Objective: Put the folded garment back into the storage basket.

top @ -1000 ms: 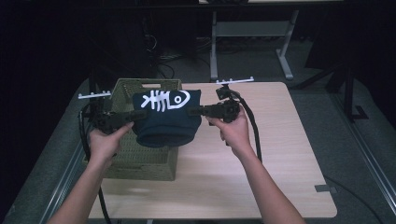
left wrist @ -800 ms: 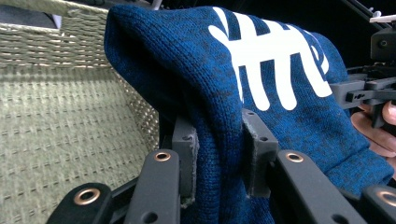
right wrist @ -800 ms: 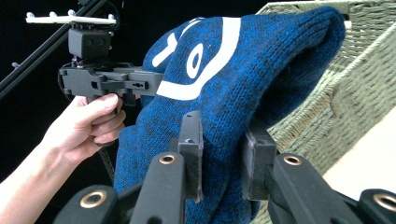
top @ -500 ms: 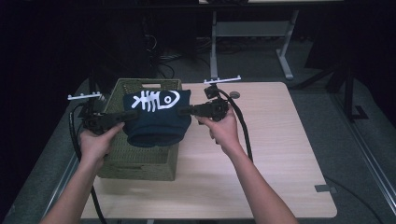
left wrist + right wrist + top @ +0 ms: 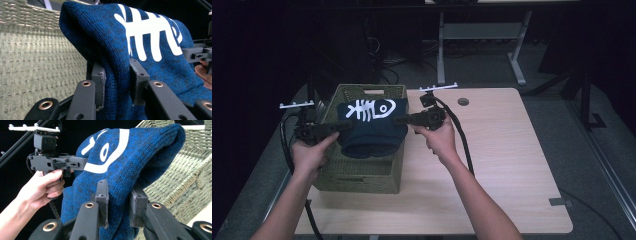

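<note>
Two grippers, left (image 5: 343, 126) and right (image 5: 401, 120), pinch a blue knit garment (image 5: 372, 127) stretched between them (above the wicker basket (image 5: 362, 172)), likely next lowering it in.

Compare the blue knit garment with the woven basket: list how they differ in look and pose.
The blue knit garment is soft, dark blue cloth with a white fish-skeleton print; the woven basket is stiff, plain olive-green weave. The garment hangs in the air, pinched on either side by the left hand-held gripper and the right hand-held gripper; the basket rests on the table. Both have a textured surface.
</note>
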Demonstrator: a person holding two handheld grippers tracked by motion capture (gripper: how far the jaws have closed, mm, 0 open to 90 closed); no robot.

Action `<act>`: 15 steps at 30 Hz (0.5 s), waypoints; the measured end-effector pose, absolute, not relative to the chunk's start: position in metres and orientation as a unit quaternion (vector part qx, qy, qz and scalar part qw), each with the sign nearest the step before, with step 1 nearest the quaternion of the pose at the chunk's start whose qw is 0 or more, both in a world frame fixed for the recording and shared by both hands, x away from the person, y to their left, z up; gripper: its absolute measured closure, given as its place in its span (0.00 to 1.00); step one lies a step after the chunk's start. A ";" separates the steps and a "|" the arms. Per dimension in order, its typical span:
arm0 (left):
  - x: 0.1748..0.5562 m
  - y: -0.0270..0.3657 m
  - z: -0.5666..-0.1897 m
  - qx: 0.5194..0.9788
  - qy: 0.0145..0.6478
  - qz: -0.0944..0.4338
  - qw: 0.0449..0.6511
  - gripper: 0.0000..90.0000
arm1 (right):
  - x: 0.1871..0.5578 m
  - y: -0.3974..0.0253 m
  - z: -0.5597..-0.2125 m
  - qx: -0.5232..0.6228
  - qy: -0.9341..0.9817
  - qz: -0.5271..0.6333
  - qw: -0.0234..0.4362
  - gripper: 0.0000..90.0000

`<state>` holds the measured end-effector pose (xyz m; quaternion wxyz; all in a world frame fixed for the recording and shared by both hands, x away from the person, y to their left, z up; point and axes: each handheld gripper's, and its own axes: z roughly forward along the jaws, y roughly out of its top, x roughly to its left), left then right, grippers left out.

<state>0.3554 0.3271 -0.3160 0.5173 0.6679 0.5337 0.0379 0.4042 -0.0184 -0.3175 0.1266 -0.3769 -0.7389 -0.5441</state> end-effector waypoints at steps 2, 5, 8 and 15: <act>0.356 0.331 -0.318 0.666 0.539 0.040 0.515 0.78 | 0.405 -0.015 -0.319 -0.379 -0.738 -0.543 0.128 0.81; 0.357 0.335 -0.320 0.663 0.546 0.043 0.510 0.77 | 0.407 -0.007 -0.323 -0.378 -0.740 -0.542 0.124 0.81; 0.358 0.341 -0.321 0.660 0.552 0.047 0.508 0.77 | 0.409 -0.001 -0.325 -0.380 -0.740 -0.540 0.125 0.81; 0.359 0.349 -0.324 0.653 0.565 0.055 0.502 0.77 | 0.412 0.012 -0.330 -0.382 -0.742 -0.537 0.121 0.81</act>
